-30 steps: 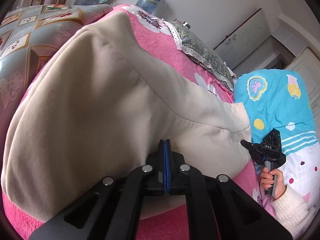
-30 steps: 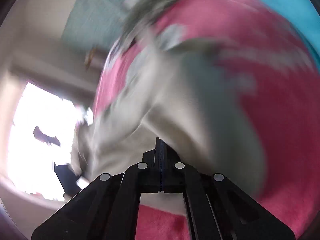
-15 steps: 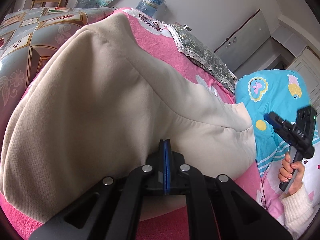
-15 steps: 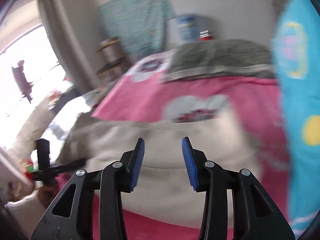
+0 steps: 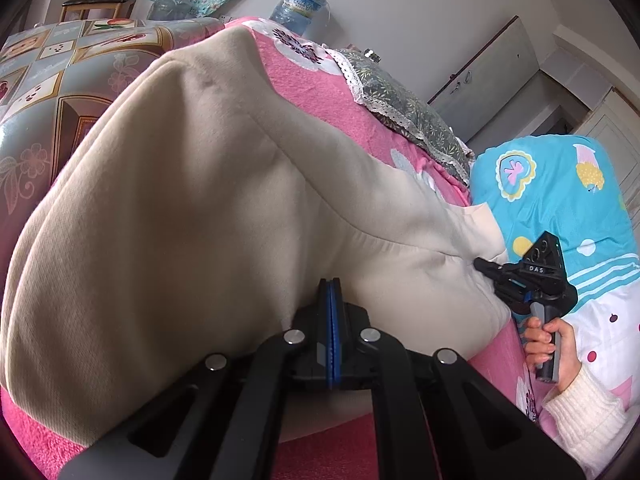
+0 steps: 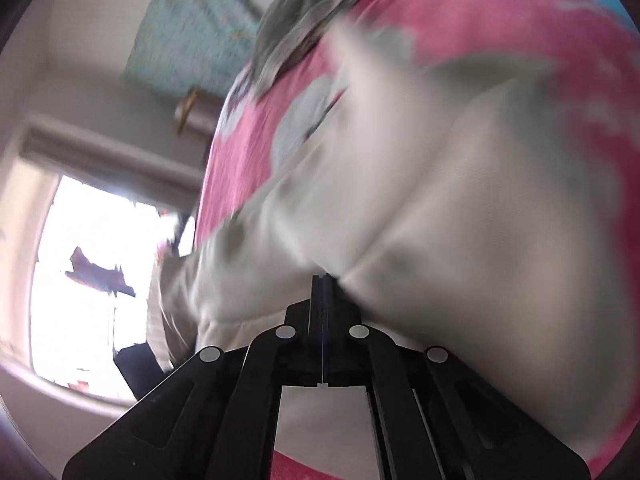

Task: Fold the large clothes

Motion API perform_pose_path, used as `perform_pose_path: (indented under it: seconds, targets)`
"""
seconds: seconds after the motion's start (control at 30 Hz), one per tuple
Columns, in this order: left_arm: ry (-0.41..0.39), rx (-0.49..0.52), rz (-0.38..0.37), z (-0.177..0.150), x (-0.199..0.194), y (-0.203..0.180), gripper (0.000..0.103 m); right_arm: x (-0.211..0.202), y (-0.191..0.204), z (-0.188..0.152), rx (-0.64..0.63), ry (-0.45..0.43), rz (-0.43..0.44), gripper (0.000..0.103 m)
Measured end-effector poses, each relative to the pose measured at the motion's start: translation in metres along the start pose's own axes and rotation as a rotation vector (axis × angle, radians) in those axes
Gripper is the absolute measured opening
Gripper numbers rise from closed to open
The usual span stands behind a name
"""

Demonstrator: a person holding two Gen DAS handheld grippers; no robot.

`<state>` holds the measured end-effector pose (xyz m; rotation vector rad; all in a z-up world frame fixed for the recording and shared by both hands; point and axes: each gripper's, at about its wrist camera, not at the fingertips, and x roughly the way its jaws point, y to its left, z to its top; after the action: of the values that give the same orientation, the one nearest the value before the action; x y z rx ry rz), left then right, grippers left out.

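Nearest us, our left gripper is clamped on the near hem of the cream garment, its blue pads pressed together with cloth between them. Our right gripper has just been closing and now pinches a fold of the same garment at its right corner; that view is blurred. The garment lies spread over the pink blanket at the near edge of the bed. Farther back sit a grey lace-trimmed pillow and, toward the right edge, a blue quilt.
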<state>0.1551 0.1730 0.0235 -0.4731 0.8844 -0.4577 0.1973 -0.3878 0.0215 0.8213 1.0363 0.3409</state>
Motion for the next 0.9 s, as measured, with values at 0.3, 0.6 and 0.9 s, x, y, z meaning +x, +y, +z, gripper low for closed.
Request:
perform_pose_path:
  seconds: [0.3, 0.6, 0.9]
  targets:
    - [0.003, 0.006, 0.012, 0.001, -0.001, -0.002, 0.004, -0.036, -0.055, -0.002, 0.195, -0.085, 0.052, 0.0]
    - [0.004, 0.009, 0.022, 0.001, 0.0, -0.004, 0.004, -0.049, -0.052, -0.006, 0.103, -0.103, -0.105, 0.0]
    - [-0.015, -0.057, 0.008, -0.006, -0.006, -0.001, 0.004, -0.037, -0.047, -0.005, 0.1, -0.104, -0.092, 0.0]
